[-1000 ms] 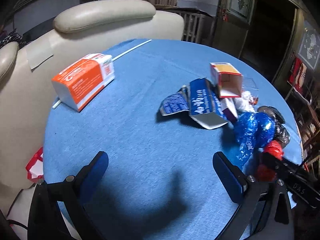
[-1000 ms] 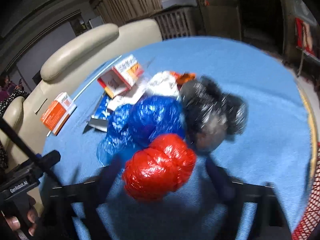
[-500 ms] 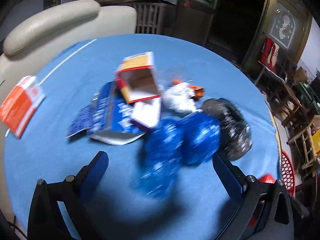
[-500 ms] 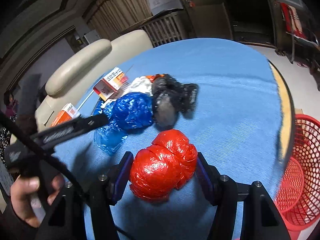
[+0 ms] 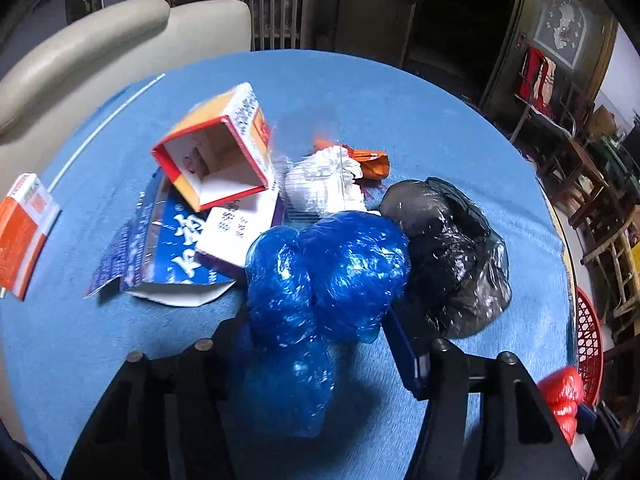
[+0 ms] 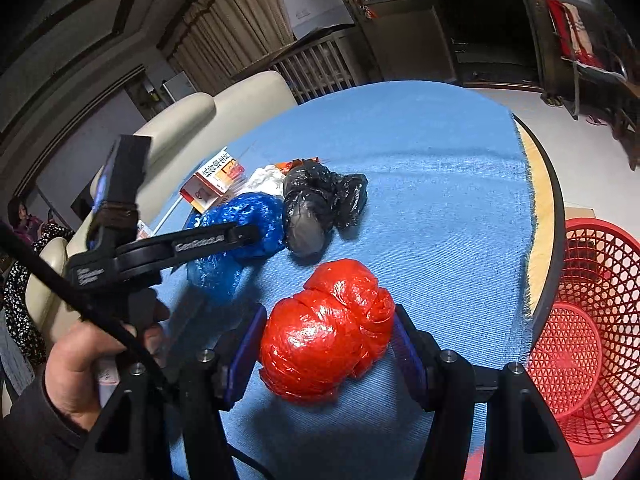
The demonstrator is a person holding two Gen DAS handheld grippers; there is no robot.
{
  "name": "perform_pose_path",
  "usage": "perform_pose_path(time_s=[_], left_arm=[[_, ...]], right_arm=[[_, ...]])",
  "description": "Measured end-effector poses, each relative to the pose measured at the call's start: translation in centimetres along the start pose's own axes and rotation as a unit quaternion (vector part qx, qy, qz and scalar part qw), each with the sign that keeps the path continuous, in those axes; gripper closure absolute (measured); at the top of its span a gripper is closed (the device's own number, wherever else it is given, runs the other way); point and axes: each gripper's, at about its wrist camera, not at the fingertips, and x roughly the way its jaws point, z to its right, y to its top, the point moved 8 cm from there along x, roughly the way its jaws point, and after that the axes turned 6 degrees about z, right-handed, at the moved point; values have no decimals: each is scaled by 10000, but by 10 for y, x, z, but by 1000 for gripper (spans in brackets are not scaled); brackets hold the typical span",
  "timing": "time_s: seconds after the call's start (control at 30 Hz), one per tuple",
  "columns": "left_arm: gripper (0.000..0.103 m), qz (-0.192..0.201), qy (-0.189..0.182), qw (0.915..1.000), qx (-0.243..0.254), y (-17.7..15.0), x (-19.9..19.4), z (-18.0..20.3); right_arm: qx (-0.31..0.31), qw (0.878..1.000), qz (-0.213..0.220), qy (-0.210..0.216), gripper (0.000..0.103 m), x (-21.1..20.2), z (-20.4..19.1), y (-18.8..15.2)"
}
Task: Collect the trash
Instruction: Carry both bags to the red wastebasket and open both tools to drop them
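A crumpled blue bag (image 5: 324,276) lay on the blue bench (image 5: 420,128) between the left tongs (image 5: 320,344), whose jaws were closing around it. The right tongs (image 6: 326,348) gripped a red bag (image 6: 328,328) near a red basket (image 6: 580,320) standing beside the bench.

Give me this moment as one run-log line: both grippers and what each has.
left gripper: closing around blue bag | right gripper: shut on red bag | red basket: beside table, not reached

Your left gripper (image 5: 320,336): jaws closing around blue bag (image 5: 328,272). Your right gripper (image 6: 326,344): clamped on red bag (image 6: 328,332), beside it.
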Motion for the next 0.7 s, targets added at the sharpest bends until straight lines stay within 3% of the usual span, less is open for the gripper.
perform_pose_path(time_s=[0.7], left_arm=[[43, 555, -27, 9983, -190, -8, -76, -25]], right_arm=[[-432, 9989, 194, -30, 38, -20, -36, 3]])
